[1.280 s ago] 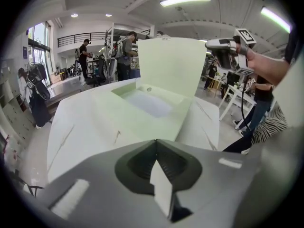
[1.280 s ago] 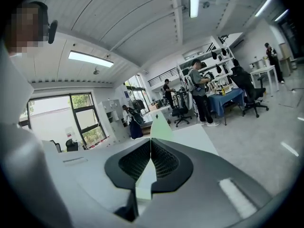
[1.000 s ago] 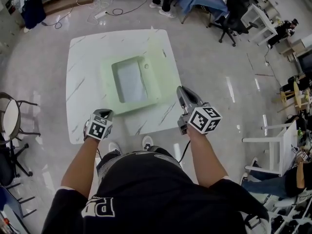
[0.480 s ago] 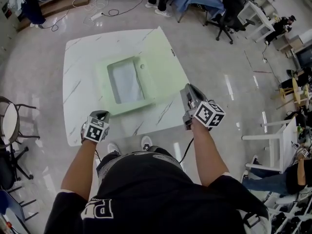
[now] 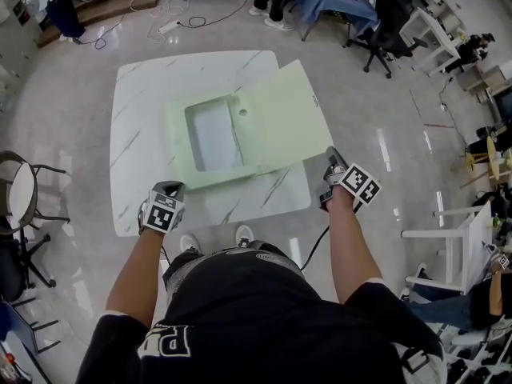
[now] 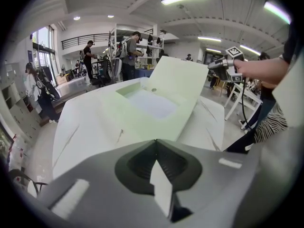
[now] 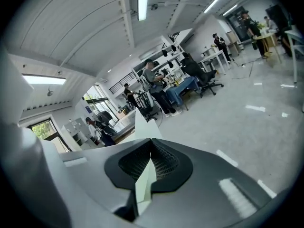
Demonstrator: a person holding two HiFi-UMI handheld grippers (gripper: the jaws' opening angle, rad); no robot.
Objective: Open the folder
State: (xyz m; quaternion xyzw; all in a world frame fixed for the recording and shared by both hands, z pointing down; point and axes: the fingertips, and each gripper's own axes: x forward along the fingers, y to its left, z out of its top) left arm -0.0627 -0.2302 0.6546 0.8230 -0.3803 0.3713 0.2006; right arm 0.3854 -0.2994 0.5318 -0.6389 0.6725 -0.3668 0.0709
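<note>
A pale green folder [image 5: 214, 134] lies on the white marble table [image 5: 136, 134]. Its cover [image 5: 280, 122] is lifted and swung out over the table's right edge. My right gripper [image 5: 330, 160] is shut on the cover's near right corner, beyond the table's corner. In the right gripper view a green sliver of the cover [image 7: 142, 127] runs into the shut jaws [image 7: 151, 142]. My left gripper [image 5: 166, 187] sits at the table's front edge beside the folder's near left corner, jaws together [image 6: 155, 144]. I cannot tell whether the pale sliver between them is the folder [image 6: 142, 103].
A round-seat chair [image 5: 20, 202] stands left of the table. A white side table [image 5: 448, 238] stands at the right. Office chairs [image 5: 376, 38], desks and standing people fill the back. Cables [image 5: 168, 24] lie on the shiny floor behind the table.
My right gripper has moved right and down with the cover's corner, and the cover has swung further open past the table's edge. The left gripper has stayed put.
</note>
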